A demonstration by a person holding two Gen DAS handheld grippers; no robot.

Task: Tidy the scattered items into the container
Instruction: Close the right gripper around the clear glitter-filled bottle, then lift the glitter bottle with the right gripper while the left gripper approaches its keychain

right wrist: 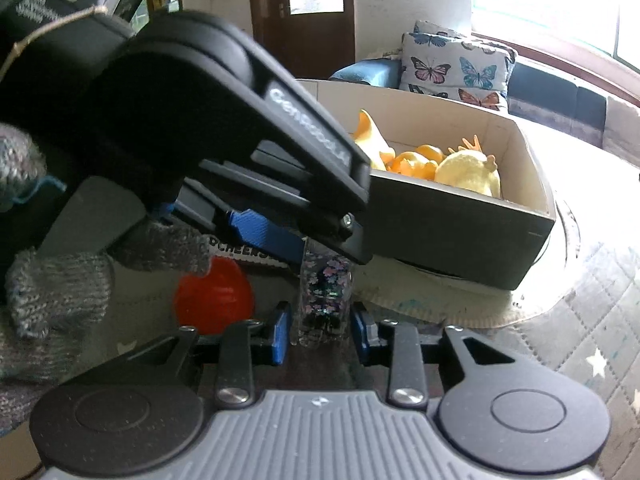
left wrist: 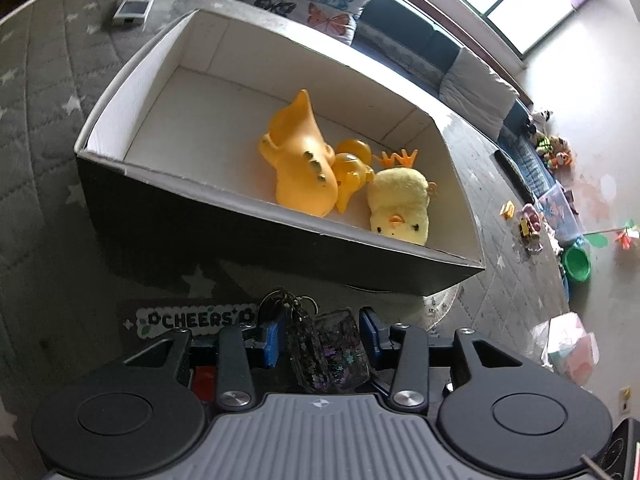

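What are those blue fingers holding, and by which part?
A clear glitter keychain. The right fingers grip its lower end. The left fingers sit around its upper part, but whether they press it cannot be told.

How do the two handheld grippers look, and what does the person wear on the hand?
Each gripper, left gripper and right gripper, has a grey ribbed body, two round black discs, black linkage arms with silver rivets, and blue finger pads. The right wrist view shows the left gripper's black housing with white lettering. The hand wears a grey knitted glove.
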